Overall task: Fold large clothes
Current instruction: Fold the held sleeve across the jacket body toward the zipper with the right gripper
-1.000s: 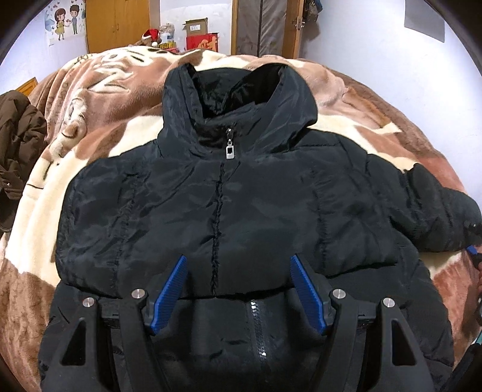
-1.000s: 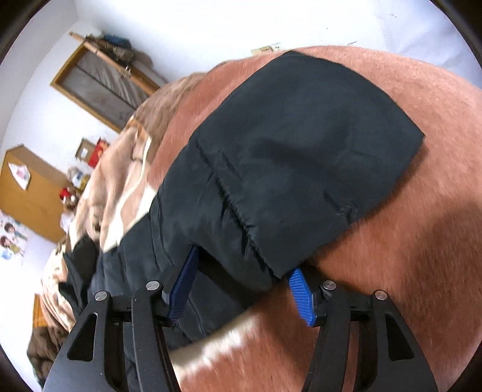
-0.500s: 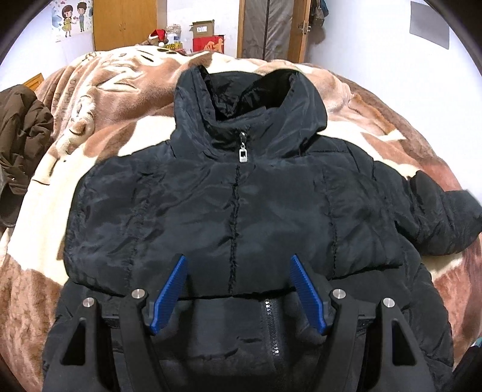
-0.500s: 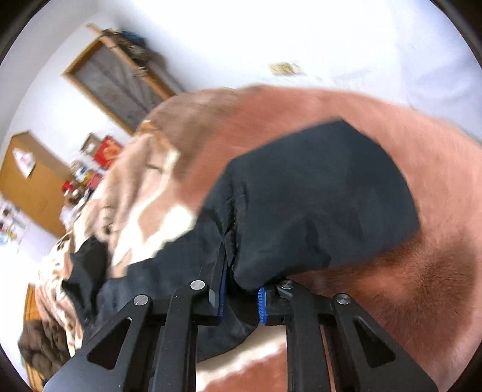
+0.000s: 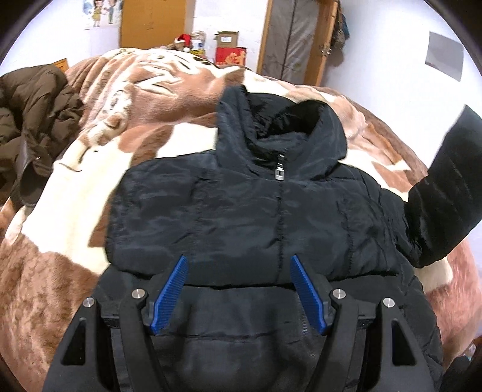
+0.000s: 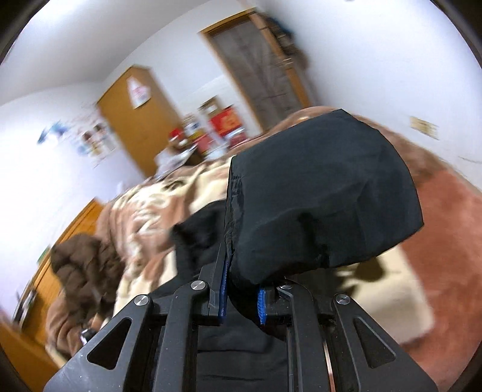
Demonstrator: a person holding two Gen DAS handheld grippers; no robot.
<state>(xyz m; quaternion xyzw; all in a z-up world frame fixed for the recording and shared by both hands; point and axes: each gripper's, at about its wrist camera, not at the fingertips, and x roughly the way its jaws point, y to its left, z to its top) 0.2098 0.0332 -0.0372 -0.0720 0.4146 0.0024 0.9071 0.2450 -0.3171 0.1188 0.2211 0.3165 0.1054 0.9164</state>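
On the brown-and-cream blanket (image 5: 126, 126) lay my black jacket (image 5: 241, 217), its right sleeve (image 6: 325, 193) raised and clenched in my right claw (image 6: 241, 301), my left claw (image 5: 239, 294) released above the near hem.

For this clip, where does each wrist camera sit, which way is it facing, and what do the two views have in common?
Left wrist: on the left gripper, over the hem of the black jacket, looking up the bed toward its collar; open blue-padded fingers show.
Right wrist: on the right gripper, tilted and blurred, facing the room's far wall; its jaws are clamped on the lifted sleeve.
Shared: the jacket, the raised sleeve, the brown-and-cream blanket, a brown coat, the wooden wardrobe.
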